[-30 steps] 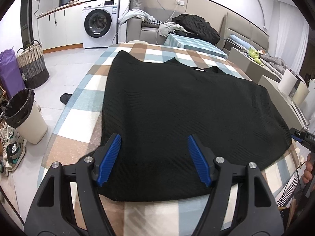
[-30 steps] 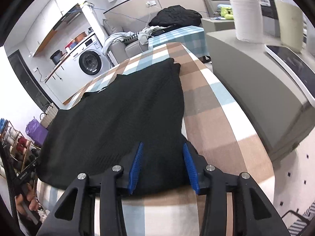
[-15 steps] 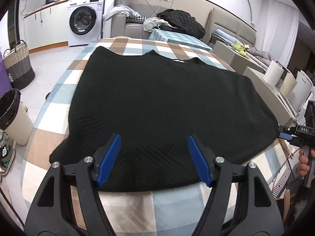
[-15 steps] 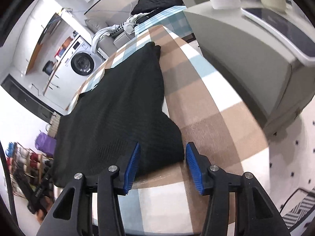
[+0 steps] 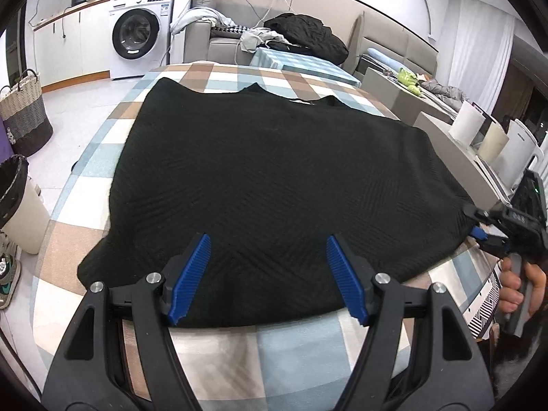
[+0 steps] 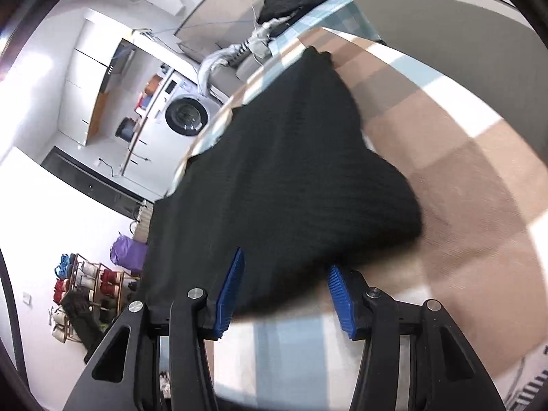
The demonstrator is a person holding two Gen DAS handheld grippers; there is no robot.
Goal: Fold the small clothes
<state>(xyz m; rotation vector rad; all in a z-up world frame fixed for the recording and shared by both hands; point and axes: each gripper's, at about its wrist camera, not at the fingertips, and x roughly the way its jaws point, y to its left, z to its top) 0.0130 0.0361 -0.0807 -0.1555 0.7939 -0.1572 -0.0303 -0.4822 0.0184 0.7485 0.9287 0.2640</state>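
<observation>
A black knit sweater (image 5: 274, 185) lies spread flat on a checked tablecloth (image 5: 301, 349), neck toward the far side. My left gripper (image 5: 267, 277) is open over the sweater's near hem, empty. My right gripper (image 6: 284, 291) is open with its jaws on either side of the sweater's (image 6: 284, 178) near right corner, which lies between the blue pads. In the left wrist view the right gripper (image 5: 479, 222) shows at the sweater's right edge, held by a hand.
A white bin with a black liner (image 5: 17, 202) and a woven basket (image 5: 24, 113) stand on the floor at left. A washing machine (image 5: 140, 37) and a sofa with clothes (image 5: 274, 37) are beyond. A grey cabinet with paper rolls (image 5: 469, 130) stands at right.
Both grippers have shifted right along the near hem. The right gripper has tilted and closed in on the sweater's right corner, which now lies between its open jaws.
</observation>
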